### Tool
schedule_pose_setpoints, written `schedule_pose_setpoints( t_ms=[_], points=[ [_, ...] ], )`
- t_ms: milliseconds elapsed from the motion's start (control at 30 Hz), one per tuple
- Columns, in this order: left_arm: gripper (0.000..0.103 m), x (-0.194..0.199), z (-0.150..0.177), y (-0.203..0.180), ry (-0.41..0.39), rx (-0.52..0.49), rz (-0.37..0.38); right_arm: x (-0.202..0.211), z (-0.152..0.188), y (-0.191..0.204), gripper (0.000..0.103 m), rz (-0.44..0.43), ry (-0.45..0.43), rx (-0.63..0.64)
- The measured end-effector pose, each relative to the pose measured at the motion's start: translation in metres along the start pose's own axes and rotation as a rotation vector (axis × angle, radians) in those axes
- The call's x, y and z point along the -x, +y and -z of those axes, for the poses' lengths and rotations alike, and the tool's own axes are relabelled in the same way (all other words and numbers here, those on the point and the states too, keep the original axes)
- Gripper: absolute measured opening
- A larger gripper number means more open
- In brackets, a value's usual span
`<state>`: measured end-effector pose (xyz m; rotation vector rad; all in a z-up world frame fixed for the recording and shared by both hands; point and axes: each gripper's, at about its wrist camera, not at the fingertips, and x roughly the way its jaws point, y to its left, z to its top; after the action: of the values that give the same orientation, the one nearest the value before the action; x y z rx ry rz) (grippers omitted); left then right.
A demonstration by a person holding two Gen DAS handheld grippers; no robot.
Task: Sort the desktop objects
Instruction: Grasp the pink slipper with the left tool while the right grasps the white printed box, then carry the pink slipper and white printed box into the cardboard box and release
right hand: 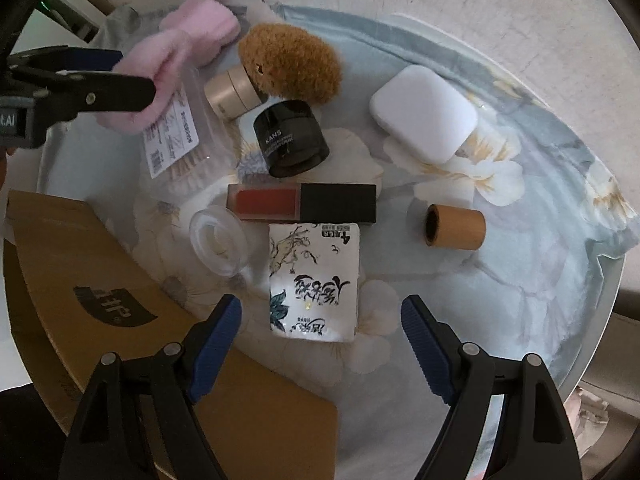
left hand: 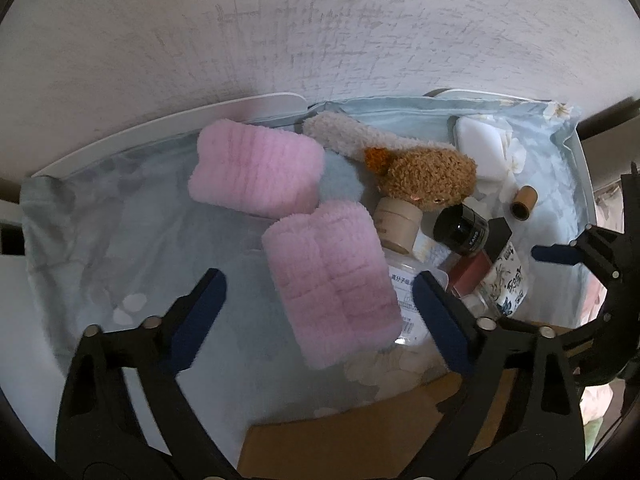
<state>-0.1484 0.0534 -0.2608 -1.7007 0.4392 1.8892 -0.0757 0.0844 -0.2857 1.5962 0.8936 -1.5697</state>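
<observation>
In my left wrist view, my left gripper [left hand: 320, 308] has its fingers wide apart around the near end of the fluffy pink headband [left hand: 296, 216], not squeezing it. In my right wrist view, my right gripper [right hand: 322, 344] is wide too, holding nothing, just above the tissue pack [right hand: 314, 280] on the flowery cloth [right hand: 520, 248] over the tabletop

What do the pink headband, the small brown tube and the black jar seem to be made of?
Pink headband: soft plush fabric, fuzzy ribbed pile.
Small brown tube: probably bamboo or wood, matte with faint grain, hollow.
Black jar: dark glossy glass or plastic; reflections show.
</observation>
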Motion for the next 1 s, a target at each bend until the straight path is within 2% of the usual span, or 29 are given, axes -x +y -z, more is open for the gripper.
schedule_pose_setpoints(
  t_ms=[133,167,200,267,567,900,967,1000],
  points=[
    [0.058,-0.004,0.0,0.0,0.015,0.002,0.019,-0.002,0.001,-0.001,0.064,-0.011,0.014,-0.008],
    [0.048,-0.004,0.0,0.001,0.016,0.007,0.034,-0.003,0.001,0.0,0.058,-0.011,0.016,-0.013],
    [0.046,-0.004,0.001,0.002,0.017,0.014,0.048,-0.004,0.002,0.0,0.051,-0.01,0.021,-0.013],
    [0.045,-0.002,0.002,0.002,0.015,0.009,0.045,-0.005,0.003,-0.001,0.043,-0.039,0.025,-0.031],
    [0.044,0.023,0.013,0.003,-0.012,0.006,0.074,0.016,0.024,0.001,0.042,-0.022,-0.022,-0.081],
    [0.044,0.098,0.047,0.003,-0.089,-0.021,0.067,0.088,0.071,0.023,0.042,-0.003,-0.117,-0.087],
    [0.044,0.107,0.053,-0.001,-0.094,-0.014,0.069,0.106,0.061,0.027,0.042,0.005,-0.135,-0.081],
    [0.044,0.116,0.059,-0.001,-0.093,-0.008,0.077,0.119,0.068,0.034,0.042,0.011,-0.152,-0.066]
  ],
)
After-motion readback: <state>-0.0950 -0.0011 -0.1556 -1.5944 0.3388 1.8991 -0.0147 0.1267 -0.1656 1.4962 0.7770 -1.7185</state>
